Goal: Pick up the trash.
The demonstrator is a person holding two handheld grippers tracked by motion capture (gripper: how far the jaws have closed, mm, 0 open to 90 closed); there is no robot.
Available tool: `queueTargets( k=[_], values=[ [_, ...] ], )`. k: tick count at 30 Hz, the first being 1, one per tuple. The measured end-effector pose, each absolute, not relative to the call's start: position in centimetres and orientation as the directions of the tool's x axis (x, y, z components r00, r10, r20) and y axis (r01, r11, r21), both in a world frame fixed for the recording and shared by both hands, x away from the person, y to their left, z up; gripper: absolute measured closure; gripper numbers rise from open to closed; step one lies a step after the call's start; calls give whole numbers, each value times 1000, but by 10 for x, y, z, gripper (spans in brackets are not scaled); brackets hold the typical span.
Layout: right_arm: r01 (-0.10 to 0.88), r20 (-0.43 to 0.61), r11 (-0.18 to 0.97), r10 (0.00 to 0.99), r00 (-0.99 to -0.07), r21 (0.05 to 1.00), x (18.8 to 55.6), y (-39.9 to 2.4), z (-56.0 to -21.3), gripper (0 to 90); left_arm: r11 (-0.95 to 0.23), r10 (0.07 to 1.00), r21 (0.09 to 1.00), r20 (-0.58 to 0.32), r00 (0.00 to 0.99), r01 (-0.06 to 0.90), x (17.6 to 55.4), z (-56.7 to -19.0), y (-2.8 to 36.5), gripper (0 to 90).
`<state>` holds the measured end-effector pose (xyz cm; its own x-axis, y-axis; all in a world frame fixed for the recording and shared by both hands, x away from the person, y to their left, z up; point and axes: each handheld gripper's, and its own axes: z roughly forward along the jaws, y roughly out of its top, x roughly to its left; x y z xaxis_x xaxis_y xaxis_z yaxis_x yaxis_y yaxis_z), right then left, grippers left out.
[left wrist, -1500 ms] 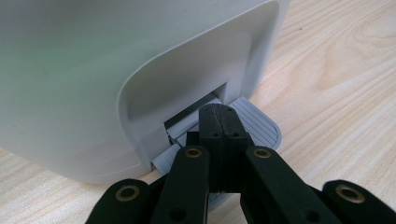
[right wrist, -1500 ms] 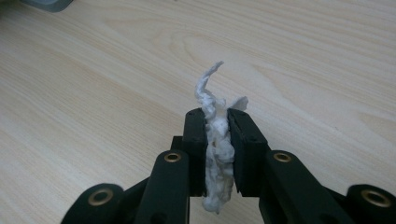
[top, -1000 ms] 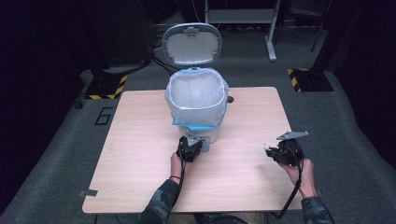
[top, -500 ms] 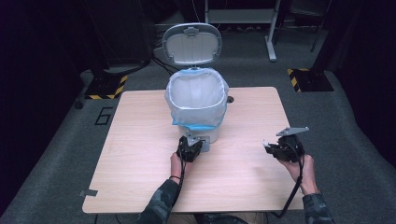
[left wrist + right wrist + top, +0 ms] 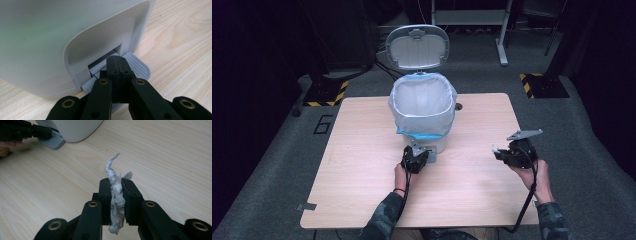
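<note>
Crumpled tissue (image 5: 115, 195) sits squeezed between the right gripper's (image 5: 116, 183) two black jaws, a twisted white tail poking out past their tips, held above the wooden table (image 5: 362, 190) off to the bin's right. Over on the other side, the left gripper (image 5: 117, 61) has its jaws pressed flat together, tips down on the grey pedal (image 5: 140, 67) at the foot of the white bin (image 5: 424, 112). Its lid (image 5: 418, 46) stands open, a liner bag (image 5: 402, 107) folded over the rim.

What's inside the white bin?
The bin holds a pale plastic liner, its lid up. The liner looks empty at the top; its bottom is hidden.
</note>
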<state>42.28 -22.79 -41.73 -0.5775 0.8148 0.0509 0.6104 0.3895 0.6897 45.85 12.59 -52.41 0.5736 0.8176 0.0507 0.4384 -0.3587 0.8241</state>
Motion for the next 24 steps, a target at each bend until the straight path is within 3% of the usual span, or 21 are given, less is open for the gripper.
queueTargets(
  k=[24],
  values=[
    [594, 55, 413, 789, -612, 691, 437, -218, -394, 790, -355, 818, 826, 47, 573, 439, 459, -524, 126, 900]
  ],
)
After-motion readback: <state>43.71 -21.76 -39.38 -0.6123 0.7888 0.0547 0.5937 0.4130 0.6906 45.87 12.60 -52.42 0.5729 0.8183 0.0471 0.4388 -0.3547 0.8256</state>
